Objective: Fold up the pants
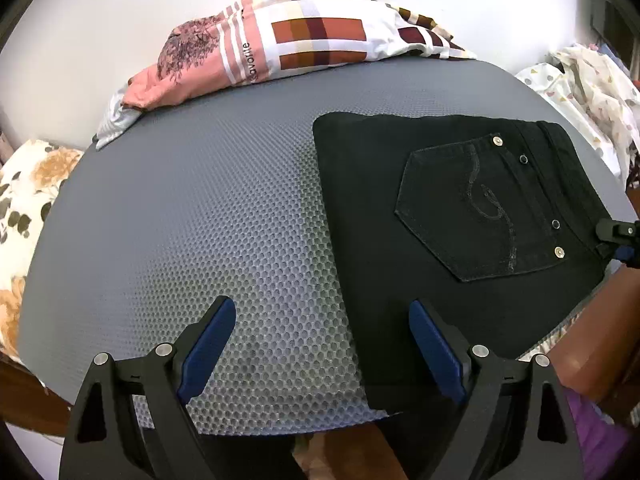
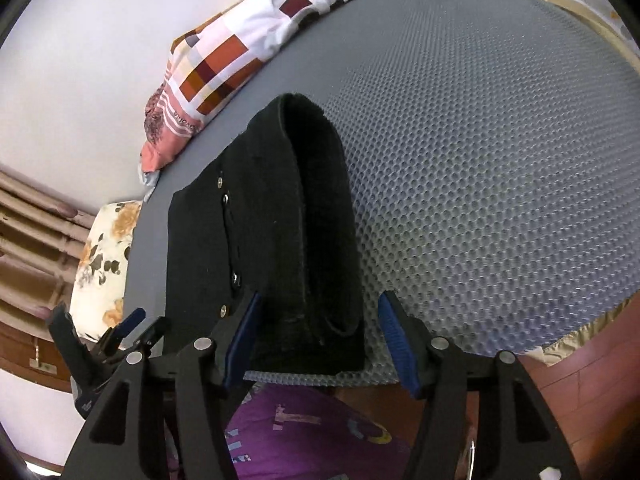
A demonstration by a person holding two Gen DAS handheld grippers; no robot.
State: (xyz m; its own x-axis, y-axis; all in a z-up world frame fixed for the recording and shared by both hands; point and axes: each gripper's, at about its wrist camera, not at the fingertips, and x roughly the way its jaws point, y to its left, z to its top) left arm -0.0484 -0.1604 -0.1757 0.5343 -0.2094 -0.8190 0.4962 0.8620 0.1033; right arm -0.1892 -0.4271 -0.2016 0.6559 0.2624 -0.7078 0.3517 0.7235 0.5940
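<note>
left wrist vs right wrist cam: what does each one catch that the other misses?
Left wrist only: the black pants' back pocket face-on with its swirl stitching, and white printed fabric piled at the far right.

Right wrist only: the open waistband end of the folded pants seen edge-on, and the purple printed garment below the mat edge.

Both: the grey honeycomb mat, the checked pink-and-brown cloth at the back, the floral cushion, and both grippers, left and right, open and holding nothing.
</note>
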